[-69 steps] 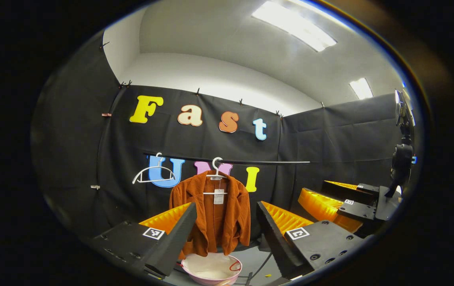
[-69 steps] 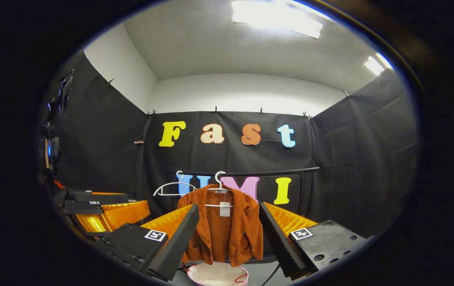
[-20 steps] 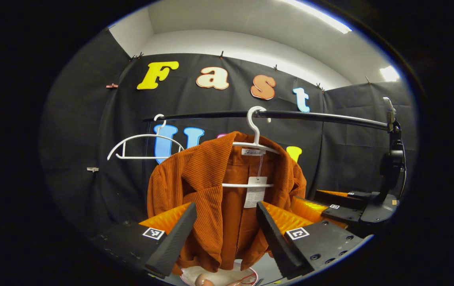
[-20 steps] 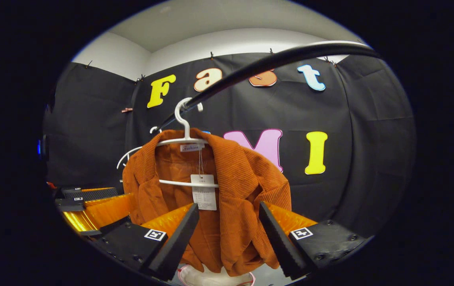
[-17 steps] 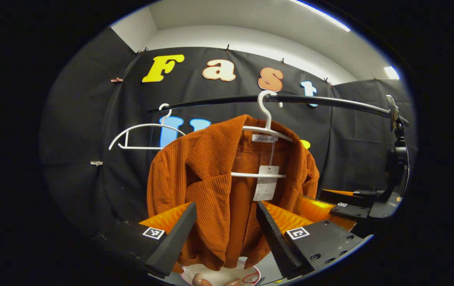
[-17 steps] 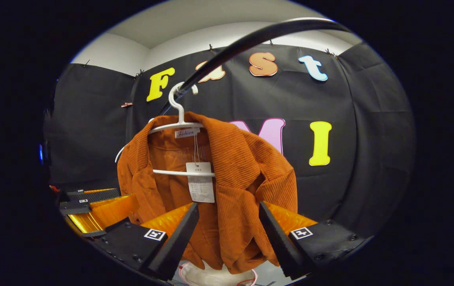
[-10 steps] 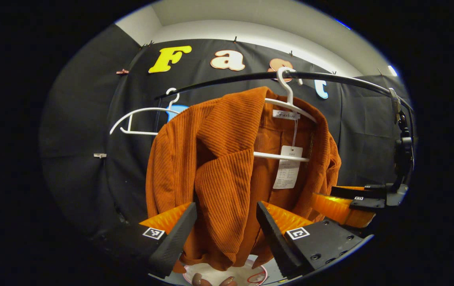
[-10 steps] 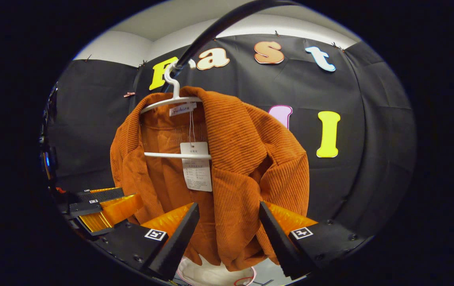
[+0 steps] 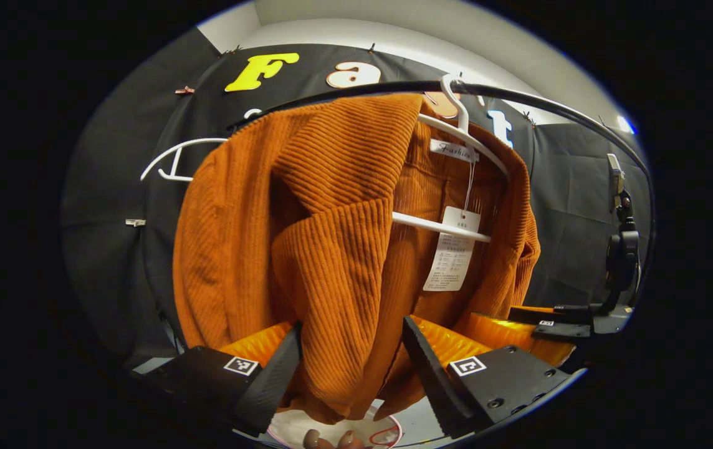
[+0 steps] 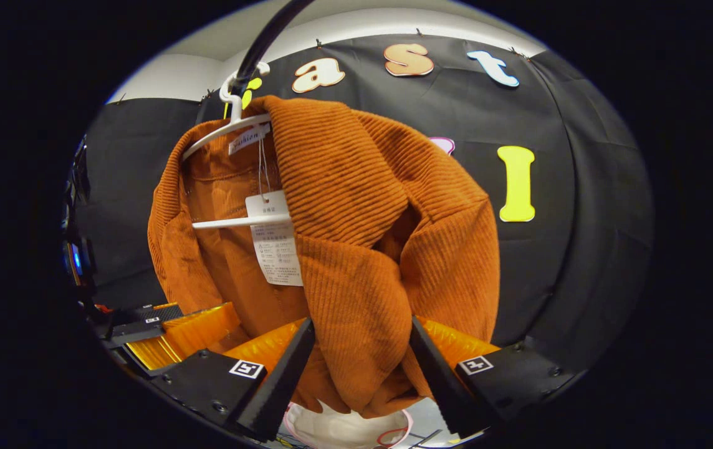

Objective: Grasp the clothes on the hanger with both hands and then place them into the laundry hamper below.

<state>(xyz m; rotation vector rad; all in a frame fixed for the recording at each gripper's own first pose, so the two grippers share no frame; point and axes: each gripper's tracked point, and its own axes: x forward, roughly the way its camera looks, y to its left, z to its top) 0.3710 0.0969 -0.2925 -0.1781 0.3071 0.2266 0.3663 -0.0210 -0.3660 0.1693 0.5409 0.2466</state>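
Under the rail (image 9: 518,96): orange jacket (image 9: 306,237) on its white hanger (image 9: 456,134), not grasped yet.
Left gripper (image 9: 351,368) and right gripper (image 10: 361,368) both spread, front panels between fingers; grasp, removal, drop into hamper (image 10: 338,430) below jacket all remain.

Black cloth walls (image 10: 581,206), white upper wall (image 9: 356,31), black rail (image 9: 550,103) overhead
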